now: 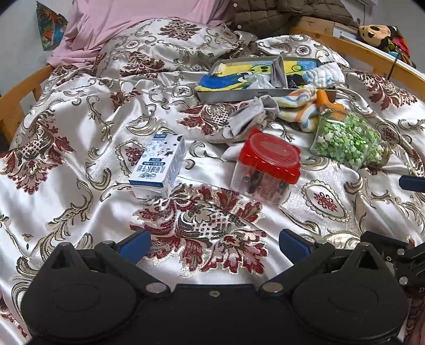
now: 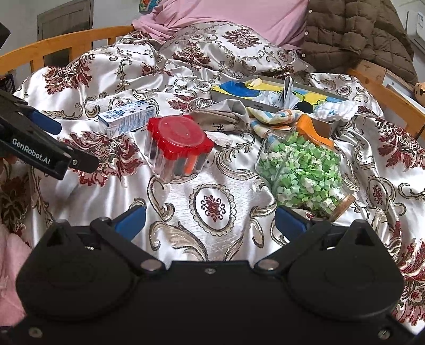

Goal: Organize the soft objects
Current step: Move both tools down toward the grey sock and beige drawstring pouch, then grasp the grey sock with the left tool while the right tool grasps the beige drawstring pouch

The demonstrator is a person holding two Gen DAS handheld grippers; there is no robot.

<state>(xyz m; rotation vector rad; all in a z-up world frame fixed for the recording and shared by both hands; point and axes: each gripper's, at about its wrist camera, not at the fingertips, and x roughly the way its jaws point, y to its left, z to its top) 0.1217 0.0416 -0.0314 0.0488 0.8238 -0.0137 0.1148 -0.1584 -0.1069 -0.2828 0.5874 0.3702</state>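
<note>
- On the bed, over a satin damask bedspread [image 1: 79, 164], left hand-held gripper [image 1: 214, 242] hovers with blue fingers spread wide, nothing between them.
- Right hand-held gripper [image 2: 209, 219] also spread wide and empty, low over the bedspread, just in front of the glass jar.
- Grey divided tray [image 1: 255, 93] sits far side of the bed; blue-yellow cloth [image 1: 239, 73] lies in its left compartment, spilling over the left edge.
- White quilted cloth [image 1: 322, 73] drapes over the tray's right end.
- Grey sock [image 1: 249, 116] lies crumpled on the bedspread just in front of the tray, outside it.
- Striped cloth [image 1: 297, 106], orange, blue and white, lies beside the grey sock, touching the tray's front wall.
- Glass jar [image 2: 302, 169] full of green and white paper stars lies on its side, cork end toward the right hand-held gripper.
- Red-lidded clear container [image 1: 268, 164] stands tilted between the milk carton and the jar; dark and orange items inside, cannot tell what.
- Blue-white milk carton [image 1: 159, 164] lies flat, left of the container, apart from it.
- Pink sheet [image 2: 231, 18] and brown quilted jacket [image 2: 356, 31] piled at the head of the bed.
- Plush toy [image 1: 377, 34] sits on the wooden bed rail, far right.
</note>
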